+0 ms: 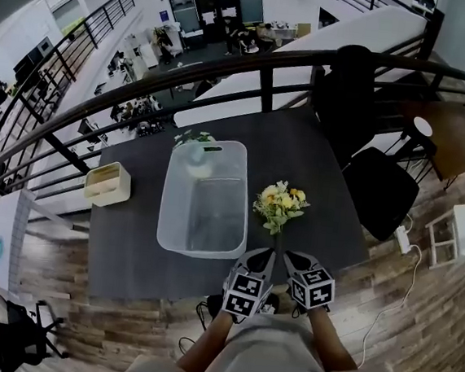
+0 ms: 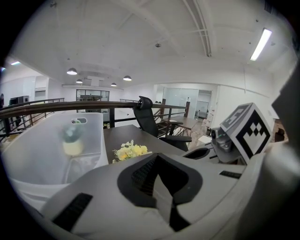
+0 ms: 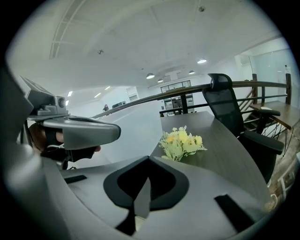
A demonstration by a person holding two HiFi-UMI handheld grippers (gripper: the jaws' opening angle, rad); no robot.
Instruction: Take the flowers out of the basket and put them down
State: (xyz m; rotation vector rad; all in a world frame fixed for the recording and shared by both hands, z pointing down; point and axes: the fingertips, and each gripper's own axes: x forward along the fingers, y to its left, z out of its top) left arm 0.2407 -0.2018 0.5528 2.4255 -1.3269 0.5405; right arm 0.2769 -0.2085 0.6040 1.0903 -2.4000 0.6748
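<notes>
A yellow flower bunch lies on the dark table, just right of the translucent basket. Blurred through the basket's far wall, a second pale, white-green bunch stands inside. Both grippers hang at the table's front edge, close to the person's body. The left gripper and right gripper are shut, with nothing between the jaws. From the left gripper I see the yellow bunch ahead and the basket to the left. The right gripper points at the yellow bunch.
A small cream box sits on the table left of the basket. Black office chairs stand at the table's right and far right corner. A dark railing runs behind the table. A white stand is on the wooden floor at right.
</notes>
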